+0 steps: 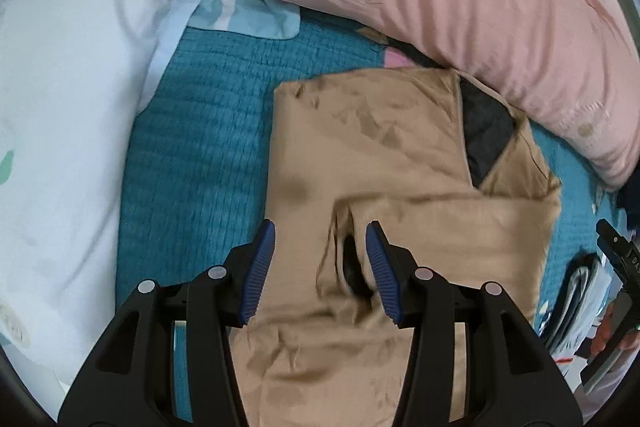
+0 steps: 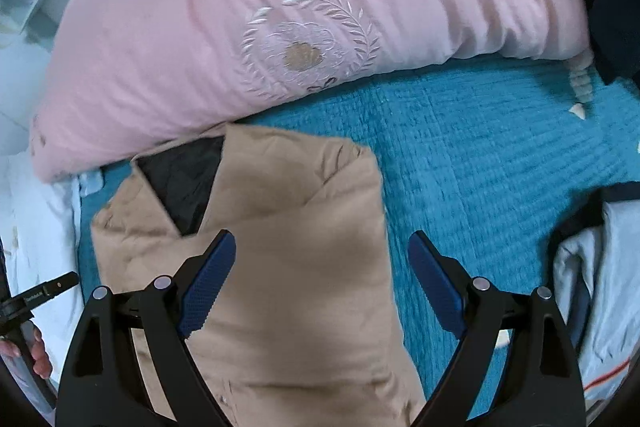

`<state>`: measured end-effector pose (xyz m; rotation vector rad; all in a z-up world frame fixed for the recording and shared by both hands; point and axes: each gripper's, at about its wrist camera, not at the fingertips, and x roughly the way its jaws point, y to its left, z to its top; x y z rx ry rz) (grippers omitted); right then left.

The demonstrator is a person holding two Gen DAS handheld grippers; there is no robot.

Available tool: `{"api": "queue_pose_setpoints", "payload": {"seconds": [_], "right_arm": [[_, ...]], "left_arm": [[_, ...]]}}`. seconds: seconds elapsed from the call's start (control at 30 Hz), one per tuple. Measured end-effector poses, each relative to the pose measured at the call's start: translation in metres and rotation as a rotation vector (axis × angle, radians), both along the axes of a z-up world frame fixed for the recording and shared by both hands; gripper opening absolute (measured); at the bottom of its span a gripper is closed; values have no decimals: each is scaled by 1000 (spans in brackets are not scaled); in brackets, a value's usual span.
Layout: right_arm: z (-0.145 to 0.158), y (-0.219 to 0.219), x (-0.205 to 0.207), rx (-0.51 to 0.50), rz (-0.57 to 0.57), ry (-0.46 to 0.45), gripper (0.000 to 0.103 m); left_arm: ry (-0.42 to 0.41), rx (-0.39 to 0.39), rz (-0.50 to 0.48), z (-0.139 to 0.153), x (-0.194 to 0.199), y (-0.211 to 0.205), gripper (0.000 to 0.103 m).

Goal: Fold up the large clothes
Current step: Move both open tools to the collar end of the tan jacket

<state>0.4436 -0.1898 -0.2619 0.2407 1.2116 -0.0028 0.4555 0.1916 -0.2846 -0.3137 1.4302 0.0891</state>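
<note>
Tongs over tan garment cuff, embroidered pink quilt in right view

A puffy pink embroidered quilt lies bunched on a teal textured bedspread. A white pillow rests beside it.

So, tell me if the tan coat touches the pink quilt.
Touching. In the right wrist view the tan coat's far edge tucks against the pink quilt's lower edge, no blue bedspread between.
</note>
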Motion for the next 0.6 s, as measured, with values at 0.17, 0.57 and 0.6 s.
{"api": "queue_pose_setpoints", "payload": {"seconds": [0.17,0.57,0.6], "right_arm": [[-33,-11,41,25,-24,44,85],[-100,-8,83,-39,11,138,82],[-103,-7,84,-43,16,141,82]], "left_arm": [[26,-58,19,-30,36,10,48],[42,-74,48,-70,92,20,48],[41,-68,49,-72,94,21,48]]}}
